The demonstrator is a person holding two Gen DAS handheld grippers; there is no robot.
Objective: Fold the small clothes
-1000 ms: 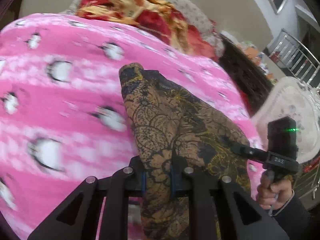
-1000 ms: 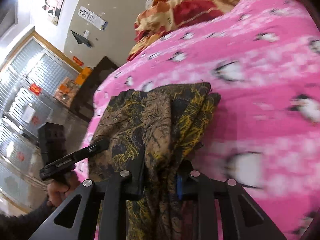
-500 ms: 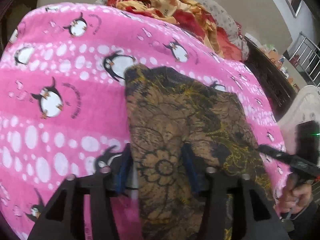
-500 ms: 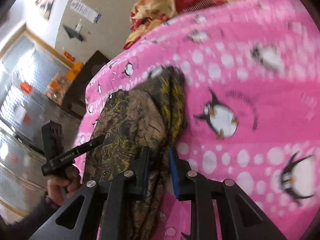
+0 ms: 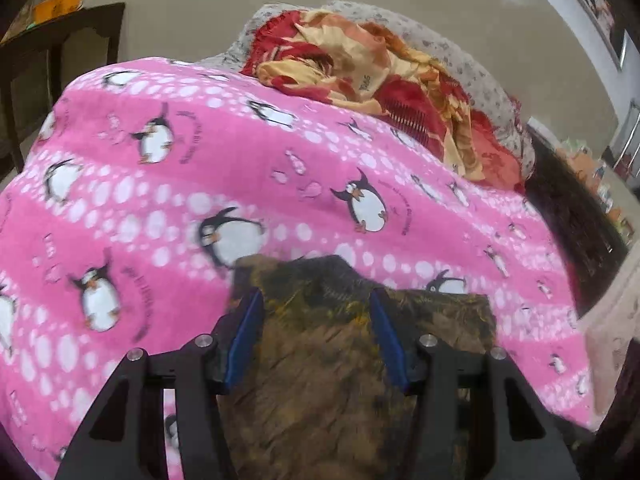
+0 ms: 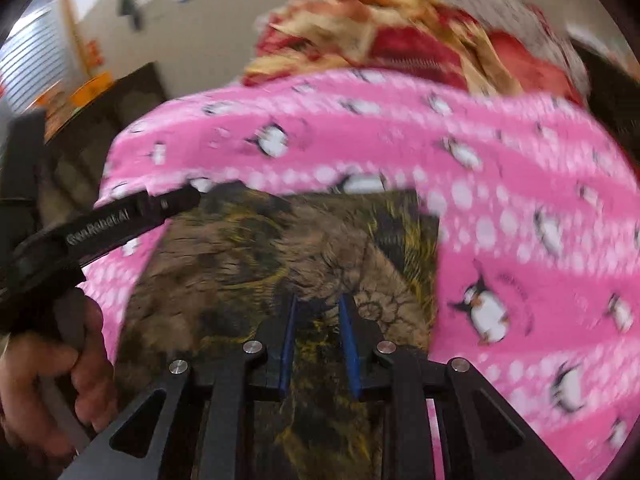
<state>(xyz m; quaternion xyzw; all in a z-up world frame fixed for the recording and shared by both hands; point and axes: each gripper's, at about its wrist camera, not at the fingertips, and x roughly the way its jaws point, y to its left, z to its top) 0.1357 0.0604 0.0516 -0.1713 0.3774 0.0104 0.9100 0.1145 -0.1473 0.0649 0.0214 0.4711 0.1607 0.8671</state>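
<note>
Left gripper spread wide over brown patterned garment on pink penguin blanket.

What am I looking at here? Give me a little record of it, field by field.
garment: brown patterned cloth, lying on the blanket, its far edge straight
surface: pink penguin blanket
left gripper: open, fingers astride the cloth
right gripper: fingers a little apart, cloth between them; grip unclear
behind: red and yellow bedding in a heap
blur: right view is smeared
</note>
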